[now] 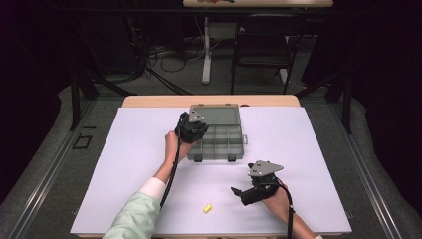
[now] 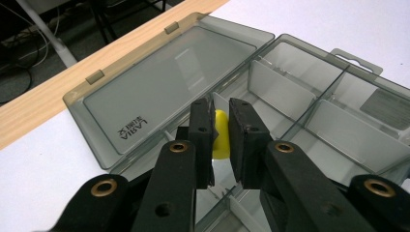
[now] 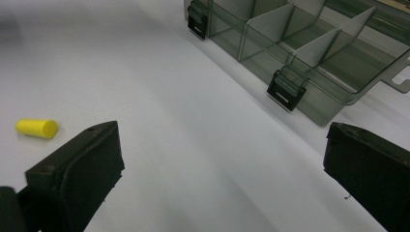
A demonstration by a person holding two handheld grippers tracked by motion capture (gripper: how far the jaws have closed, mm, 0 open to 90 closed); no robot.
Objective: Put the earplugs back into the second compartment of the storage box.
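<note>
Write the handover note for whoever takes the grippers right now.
Left gripper: fingers shut on a yellow plug, held above the open organizer box.
Right gripper: open, empty, low over the white mat.
Second yellow plug lies on the mat, near the front edge.
Done: one plug picked up.
Left: drop it in a compartment, then probably fetch the second.

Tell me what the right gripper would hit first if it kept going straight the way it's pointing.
Probably nothing soon: the open right gripper points across bare white table. The yellow plug lies off to one side, the grey box to the other.
</note>
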